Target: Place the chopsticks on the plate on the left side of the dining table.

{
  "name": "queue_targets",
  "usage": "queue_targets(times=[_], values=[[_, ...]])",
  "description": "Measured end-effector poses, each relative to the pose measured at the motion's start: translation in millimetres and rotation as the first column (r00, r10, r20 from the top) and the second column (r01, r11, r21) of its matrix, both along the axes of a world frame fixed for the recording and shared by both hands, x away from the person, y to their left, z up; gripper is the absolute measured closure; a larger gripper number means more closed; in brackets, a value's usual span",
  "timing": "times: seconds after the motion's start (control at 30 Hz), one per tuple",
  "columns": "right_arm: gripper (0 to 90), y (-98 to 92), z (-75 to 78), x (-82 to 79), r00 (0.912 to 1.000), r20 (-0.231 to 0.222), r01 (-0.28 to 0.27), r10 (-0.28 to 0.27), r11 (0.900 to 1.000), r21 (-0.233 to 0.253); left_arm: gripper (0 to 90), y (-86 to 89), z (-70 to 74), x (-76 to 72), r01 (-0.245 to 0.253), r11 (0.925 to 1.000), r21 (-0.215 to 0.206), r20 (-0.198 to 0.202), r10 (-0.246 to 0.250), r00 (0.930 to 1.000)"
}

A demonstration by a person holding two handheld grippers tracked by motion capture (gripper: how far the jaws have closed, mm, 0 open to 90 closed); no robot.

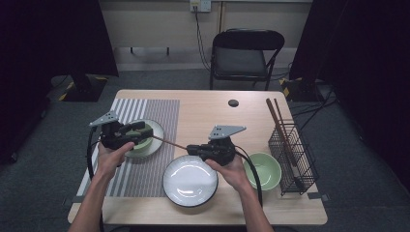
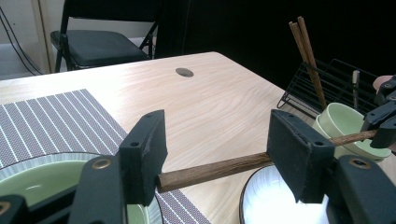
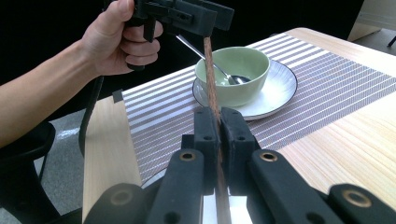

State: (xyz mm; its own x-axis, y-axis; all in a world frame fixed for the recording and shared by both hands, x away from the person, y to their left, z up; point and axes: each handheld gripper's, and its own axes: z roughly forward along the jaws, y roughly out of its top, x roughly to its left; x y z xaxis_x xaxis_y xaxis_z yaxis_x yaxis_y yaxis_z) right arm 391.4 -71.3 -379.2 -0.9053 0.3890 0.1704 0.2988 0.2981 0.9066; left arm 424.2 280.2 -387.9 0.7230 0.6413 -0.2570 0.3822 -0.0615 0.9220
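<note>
The right gripper (image 3: 218, 122) is clamped on a brown wooden chopstick (image 3: 210, 74), which runs level above the table to the left gripper (image 2: 217, 140). There its far end lies between the wide-apart jaws, just beside the left-hand one; whether it touches is hard to tell. A green bowl (image 3: 232, 74) holding a metal spoon (image 3: 219, 70) sits on a saucer (image 3: 275, 93) atop the striped placemat (image 1: 154, 108). Two more chopsticks (image 1: 280, 125) lean in the wire basket (image 1: 295, 159).

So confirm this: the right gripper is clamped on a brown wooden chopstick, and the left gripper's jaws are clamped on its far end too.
Wrong on the left gripper: the left gripper view shows its jaws spread, the brown wooden chopstick passing between unclamped. The right gripper is clamped on it.
</note>
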Motion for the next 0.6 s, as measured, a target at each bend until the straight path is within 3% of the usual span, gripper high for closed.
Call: queue_targets(times=[0.2,0.3,0.43,0.53,0.6], values=[[86.0,-0.5,-4.0,2.2,0.9998,-0.019,-0.003,0.003,1.0,-0.001,34.6,-0.5,3.6,-2.1,-0.014,0.9996,-0.026,0.01,0.014,0.9999],[86.0,1.4,-7.8,3.5,0.9995,-0.03,-0.011,0.01,1.0,-0.005,33.1,-1.7,6.2,-3.7,-0.024,0.9997,0.003,0.026,0.024,0.9994],[86.0,2.0,-10.4,1.5,0.9996,-0.028,-0.007,0.007,1.0,-0.021,34.9,2.5,7.5,-4.2,-0.028,0.9992,-0.028,0.036,0.029,0.9989],[85.9,0.5,-13.2,2.3,0.9993,-0.037,0.002,-0.003,0.999,-0.034,35.0,1.8,8.9,-5.6,-0.003,0.9993,-0.038,0.043,0.005,0.9991],[85.9,-0.4,-14.2,3.8,0.999,-0.042,0.012,-0.013,0.999,-0.03,34.6,-3.1,9.0,-6.1,0.022,0.9995,-0.023,0.051,-0.021,0.9985]])
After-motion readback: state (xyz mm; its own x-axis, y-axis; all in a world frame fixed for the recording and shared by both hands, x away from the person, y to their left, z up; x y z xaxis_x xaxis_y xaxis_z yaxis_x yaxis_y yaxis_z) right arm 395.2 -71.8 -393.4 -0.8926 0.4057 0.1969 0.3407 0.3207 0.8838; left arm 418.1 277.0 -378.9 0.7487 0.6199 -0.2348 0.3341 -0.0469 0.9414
